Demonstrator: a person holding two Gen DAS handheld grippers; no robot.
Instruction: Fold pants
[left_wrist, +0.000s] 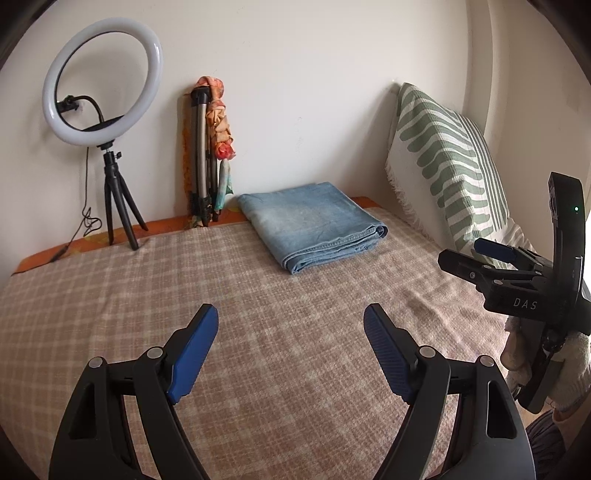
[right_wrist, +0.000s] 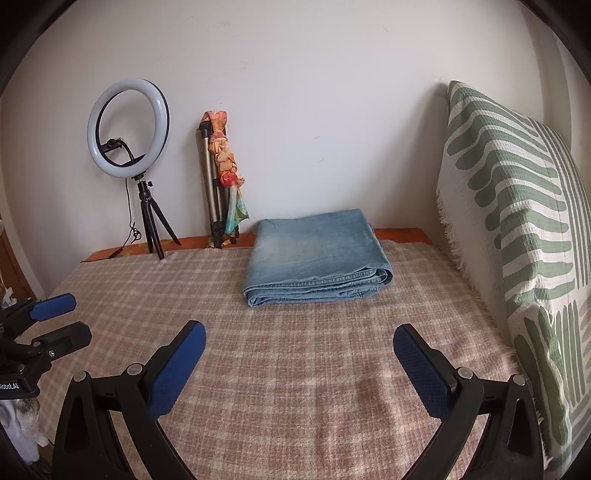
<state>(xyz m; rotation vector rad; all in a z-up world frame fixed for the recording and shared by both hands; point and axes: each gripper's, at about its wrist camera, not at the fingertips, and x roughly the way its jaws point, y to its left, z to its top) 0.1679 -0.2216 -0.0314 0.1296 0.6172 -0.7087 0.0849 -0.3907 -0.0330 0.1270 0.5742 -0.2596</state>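
Observation:
Light blue denim pants (left_wrist: 312, 225) (right_wrist: 317, 256) lie folded into a flat rectangle at the far side of the checked bedspread (left_wrist: 258, 295) (right_wrist: 295, 350), close to the wall. My left gripper (left_wrist: 290, 314) hovers over the near part of the bed, open, nothing between its blue pads. My right gripper (right_wrist: 299, 332) is also open and empty, well short of the pants. In the left wrist view the right gripper (left_wrist: 461, 254) shows at the right edge, held by a gloved hand (left_wrist: 569, 373). The left gripper (right_wrist: 70, 317) appears at the left edge of the right wrist view.
A ring light on a small tripod (left_wrist: 103, 85) (right_wrist: 129, 129) stands at the back left. A folded tripod wrapped in an orange scarf (left_wrist: 210, 147) (right_wrist: 221, 177) leans on the wall. A green-patterned pillow (left_wrist: 450, 162) (right_wrist: 517, 229) lines the right side.

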